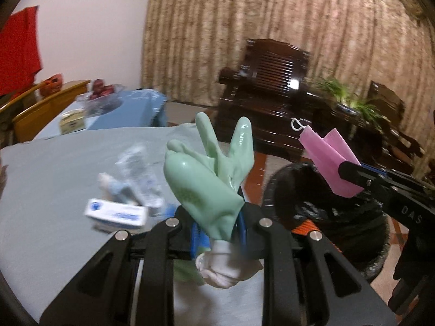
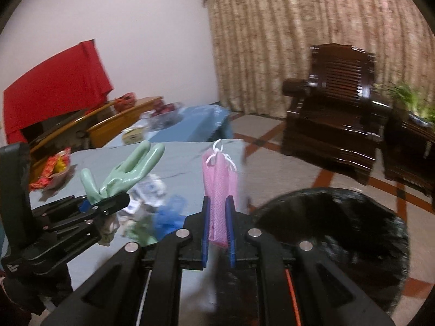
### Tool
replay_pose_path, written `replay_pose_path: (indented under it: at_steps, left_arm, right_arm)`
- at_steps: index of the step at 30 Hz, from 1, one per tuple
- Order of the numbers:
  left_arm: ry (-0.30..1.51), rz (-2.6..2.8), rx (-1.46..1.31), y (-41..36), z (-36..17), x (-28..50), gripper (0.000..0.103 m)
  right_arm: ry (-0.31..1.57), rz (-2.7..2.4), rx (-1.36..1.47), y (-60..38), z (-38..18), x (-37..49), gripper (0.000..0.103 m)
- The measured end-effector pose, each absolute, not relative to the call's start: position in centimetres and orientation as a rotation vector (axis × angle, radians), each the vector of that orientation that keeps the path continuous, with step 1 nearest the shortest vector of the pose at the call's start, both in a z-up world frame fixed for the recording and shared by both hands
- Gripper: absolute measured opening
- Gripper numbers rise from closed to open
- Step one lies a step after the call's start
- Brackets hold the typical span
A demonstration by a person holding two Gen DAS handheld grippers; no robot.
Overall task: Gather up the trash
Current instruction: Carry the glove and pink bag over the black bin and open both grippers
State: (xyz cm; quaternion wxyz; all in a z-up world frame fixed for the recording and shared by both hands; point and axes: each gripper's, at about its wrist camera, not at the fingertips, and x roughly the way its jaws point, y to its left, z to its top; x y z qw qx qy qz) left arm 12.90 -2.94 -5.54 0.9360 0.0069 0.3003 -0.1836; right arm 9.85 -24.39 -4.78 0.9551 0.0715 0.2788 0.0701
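The tabletop [image 1: 54, 163], under a grey-blue cloth, carries a loose pile of wrappers [image 1: 136, 174] and a small white-and-blue box [image 1: 115, 213]. Beside its edge stands the black-lined trash bin [image 2: 339, 225]. The left gripper [image 1: 218, 233] is clamped on a green rubber glove [image 1: 206, 179], whose fingers point upward above the tabletop. The right gripper [image 2: 217, 233] is closed on a pink mask [image 2: 220, 187], held upright just beside the bin rim.
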Motion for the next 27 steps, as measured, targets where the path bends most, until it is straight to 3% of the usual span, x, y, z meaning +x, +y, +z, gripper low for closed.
replay_pose_path:
  at_steps: [16, 19, 20, 23, 25, 26, 27]
  left_arm:
    - [0.665, -0.668, 0.054, -19.0, -8.9, 15.3, 0.022]
    - [0.674, -0.717, 0.060, -21.2, -9.4, 15.5, 0.031]
    - [0.682, -0.730, 0.061, -21.9, -9.6, 15.6, 0.040]
    - [0.683, -0.743, 0.050, -21.9, -9.7, 15.7, 0.058]
    - [0.663, -0.732, 0.049, -21.0, -9.5, 15.6, 0.067]
    - [0.657, -0.727, 0.052, -20.6, -9.4, 15.5, 0.073]
    - [0.646, -0.718, 0.054, -19.4, -9.1, 15.4, 0.079]
  right_arm:
    - [0.627, -0.127, 0.189, -37.2, -8.3, 7.4, 0.011]
    - [0.645, -0.158, 0.184, -38.1, -9.1, 7.5, 0.013]
    - [0.652, -0.172, 0.181, -38.4, -9.4, 7.5, 0.015]
    - [0.657, -0.195, 0.188, -39.1, -9.9, 6.9, 0.030]
    - [0.650, -0.199, 0.194, -39.2, -10.0, 6.3, 0.059]
    - [0.643, -0.209, 0.190, -39.0, -10.0, 6.1, 0.068]
    - [0.635, -0.221, 0.186, -38.9, -10.0, 6.0, 0.088]
